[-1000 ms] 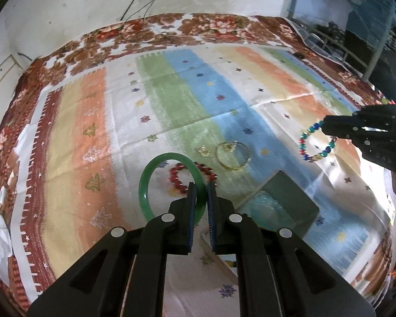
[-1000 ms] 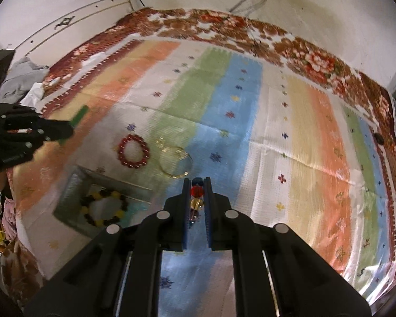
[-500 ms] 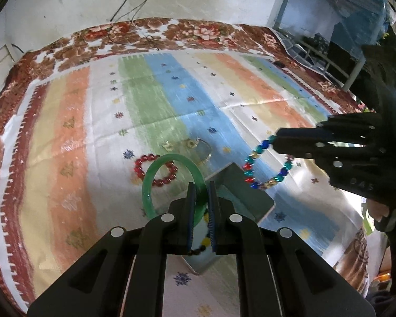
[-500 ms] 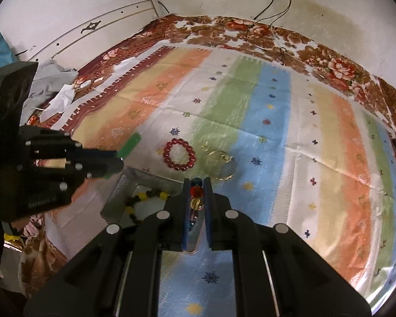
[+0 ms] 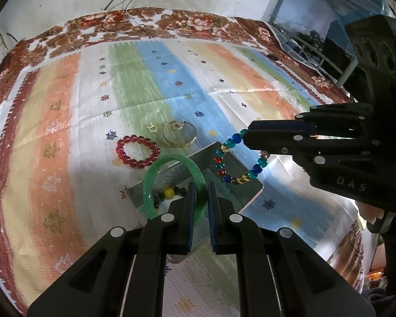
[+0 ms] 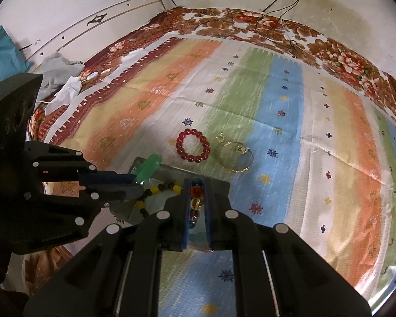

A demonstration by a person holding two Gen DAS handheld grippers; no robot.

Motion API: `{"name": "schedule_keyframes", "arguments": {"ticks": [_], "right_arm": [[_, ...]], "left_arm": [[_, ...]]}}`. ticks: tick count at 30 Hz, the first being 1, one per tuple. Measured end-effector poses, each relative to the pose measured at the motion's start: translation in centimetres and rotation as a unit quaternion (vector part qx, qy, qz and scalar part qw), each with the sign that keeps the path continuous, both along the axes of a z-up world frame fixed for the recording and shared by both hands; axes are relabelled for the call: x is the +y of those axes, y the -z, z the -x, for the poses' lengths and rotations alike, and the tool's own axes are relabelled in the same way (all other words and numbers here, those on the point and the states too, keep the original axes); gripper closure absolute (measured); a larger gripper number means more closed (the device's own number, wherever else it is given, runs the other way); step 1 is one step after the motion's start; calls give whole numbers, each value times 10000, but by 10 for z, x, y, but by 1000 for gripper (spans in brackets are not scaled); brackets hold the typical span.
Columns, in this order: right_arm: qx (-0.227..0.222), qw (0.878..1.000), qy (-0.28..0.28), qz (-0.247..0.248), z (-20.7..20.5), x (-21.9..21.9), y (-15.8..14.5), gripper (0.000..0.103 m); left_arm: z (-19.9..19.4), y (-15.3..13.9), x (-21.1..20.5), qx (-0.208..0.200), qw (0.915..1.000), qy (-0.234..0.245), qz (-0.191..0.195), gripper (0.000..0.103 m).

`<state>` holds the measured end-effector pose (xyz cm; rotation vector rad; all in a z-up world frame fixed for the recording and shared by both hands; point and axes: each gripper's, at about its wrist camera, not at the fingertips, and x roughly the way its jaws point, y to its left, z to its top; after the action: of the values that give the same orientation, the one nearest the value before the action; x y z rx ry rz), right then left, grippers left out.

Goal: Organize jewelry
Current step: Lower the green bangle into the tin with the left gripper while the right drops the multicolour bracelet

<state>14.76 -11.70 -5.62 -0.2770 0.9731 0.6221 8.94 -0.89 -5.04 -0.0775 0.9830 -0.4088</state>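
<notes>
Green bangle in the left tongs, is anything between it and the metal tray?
Nothing visible blocks it. The green bangle hangs directly over the open tray, which holds only a black-and-yellow bead bracelet. The multicolored bead bracelet hangs apart, over the tray's far side.

a bed spread with a striped cloth (image 5: pixel 171 84) of orange, green, blue and cream bands fills both views, over a brown floral blanket (image 5: pixel 198 22) at the top. near the frame centre lie a red bead bracelet (image 5: pixel 137 151), a thin gold bangle (image 5: pixel 180 137), a small gold charm (image 5: pixel 152 127) and a metal tray (image 5: pixel 246 187). crumpled white cloth (image 6: pixel 66 87) sits at the upper left of the right wrist view.
</notes>
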Motion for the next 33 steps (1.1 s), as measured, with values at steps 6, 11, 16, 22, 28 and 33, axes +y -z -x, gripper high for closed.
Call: {"name": "schedule_keyframes", "arguments": {"ticks": [6,11,16,22,28,33], "right_arm": [[76,9999,-23,86,0,4,8,92],[187,9998,85,57,-4,1,15,84],[251,9996,99,34,-7,-3,17,71],[258,9996,118,41,-7,-5,17,71],[213,9995,236,82,-14,-13,18,71],[192,9992,331,140,-25,-21,20,69]], "left_arm": [[0,9,-3,91,9999,25,-33,93],[0,16,-1,171,9998,-32,-75,88],[-1,14,4,133,9998,-82,-101,70],[-4,13,12,111,9996,-166,-210,68],[-13,12,27,108,9989,-318,-333,67],[-23,14,37,133,9982,-382,-444,67]]}}
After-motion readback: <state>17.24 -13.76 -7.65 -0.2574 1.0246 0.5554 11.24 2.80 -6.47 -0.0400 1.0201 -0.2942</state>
